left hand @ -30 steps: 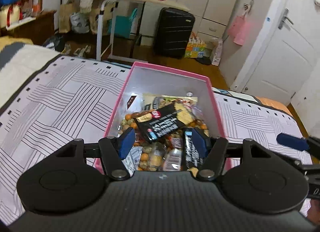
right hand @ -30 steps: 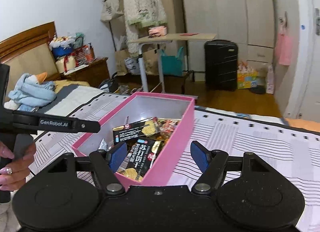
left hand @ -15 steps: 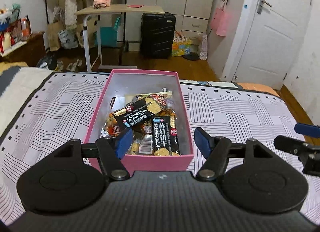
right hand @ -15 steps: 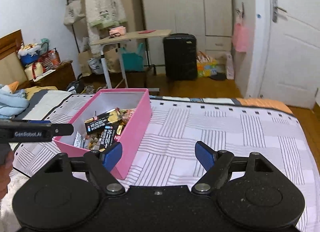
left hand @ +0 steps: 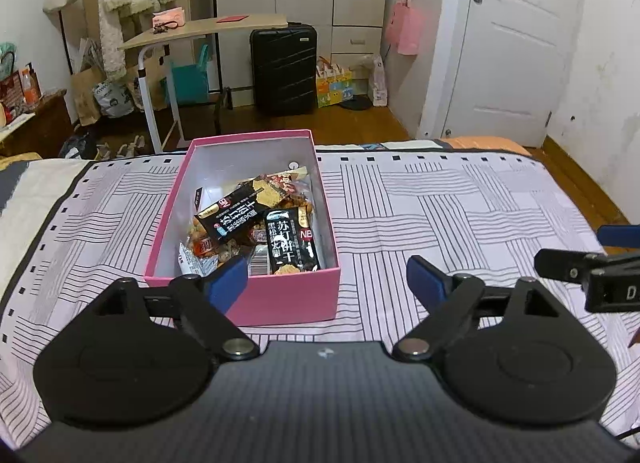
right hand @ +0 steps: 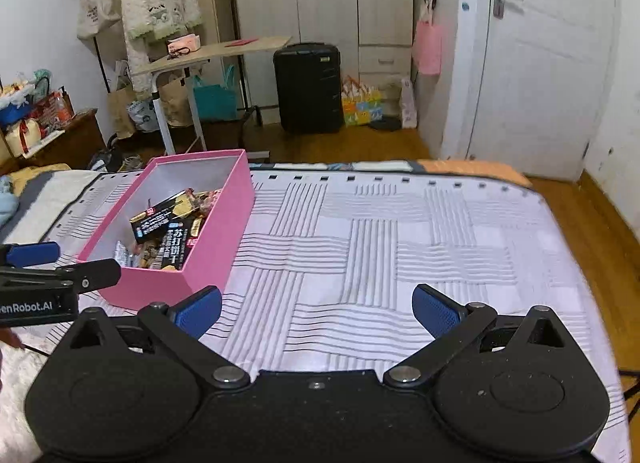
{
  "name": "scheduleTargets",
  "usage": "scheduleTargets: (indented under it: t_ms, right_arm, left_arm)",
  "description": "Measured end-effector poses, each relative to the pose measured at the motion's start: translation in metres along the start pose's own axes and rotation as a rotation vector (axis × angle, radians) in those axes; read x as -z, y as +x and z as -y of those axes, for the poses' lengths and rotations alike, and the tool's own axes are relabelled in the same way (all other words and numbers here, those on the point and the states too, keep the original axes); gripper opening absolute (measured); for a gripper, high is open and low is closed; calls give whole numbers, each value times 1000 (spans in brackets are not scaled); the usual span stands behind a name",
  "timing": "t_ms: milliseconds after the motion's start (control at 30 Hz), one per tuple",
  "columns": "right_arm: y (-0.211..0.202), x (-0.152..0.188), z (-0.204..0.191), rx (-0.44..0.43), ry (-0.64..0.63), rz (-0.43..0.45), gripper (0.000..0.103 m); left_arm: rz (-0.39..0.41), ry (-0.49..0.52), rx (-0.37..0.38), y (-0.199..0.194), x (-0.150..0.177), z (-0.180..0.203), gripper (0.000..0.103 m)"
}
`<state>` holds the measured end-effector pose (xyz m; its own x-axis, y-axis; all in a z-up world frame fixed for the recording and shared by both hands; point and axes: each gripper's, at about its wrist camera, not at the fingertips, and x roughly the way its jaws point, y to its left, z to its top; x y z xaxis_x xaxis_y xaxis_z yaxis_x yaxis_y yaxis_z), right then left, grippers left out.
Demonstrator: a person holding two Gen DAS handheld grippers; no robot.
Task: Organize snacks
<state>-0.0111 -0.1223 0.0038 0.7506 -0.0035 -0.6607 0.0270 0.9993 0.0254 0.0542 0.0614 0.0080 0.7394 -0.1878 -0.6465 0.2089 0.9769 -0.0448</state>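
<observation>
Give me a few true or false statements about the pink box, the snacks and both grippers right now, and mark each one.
1. The pink box sits on the striped bedspread. True.
2. The box is empty. False: snack packets lie inside it.
3. The left gripper holds a packet. False: its jaws are open and empty, having just been opening.
4. The right gripper is open over bare bedspread. True.
5. A lid covers the box. False: it is open-topped.

The left tool [left hand: 326, 277] points forward and down, its jaws just opened wide, with nothing between them. The right tool [right hand: 318, 313] is beside it on its right side, also tilted down, its jaws just opened wide and empty.
</observation>
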Motion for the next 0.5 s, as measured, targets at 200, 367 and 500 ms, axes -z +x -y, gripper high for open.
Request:
scheduleTargets:
  t_ms: [200, 367, 500]
  right_arm:
    - [-16, 4, 0, 2, 9, 42, 103]
    - [-23, 6, 0, -1, 13, 79, 103]
    - [-21, 8, 1, -5, 18, 75, 103]
  left_arm:
    - [-9, -29, -5, -5, 2, -1, 98]
    - [4, -21, -23, -11, 4, 3, 99]
    - [25, -11, -44, -19, 7, 6, 99]
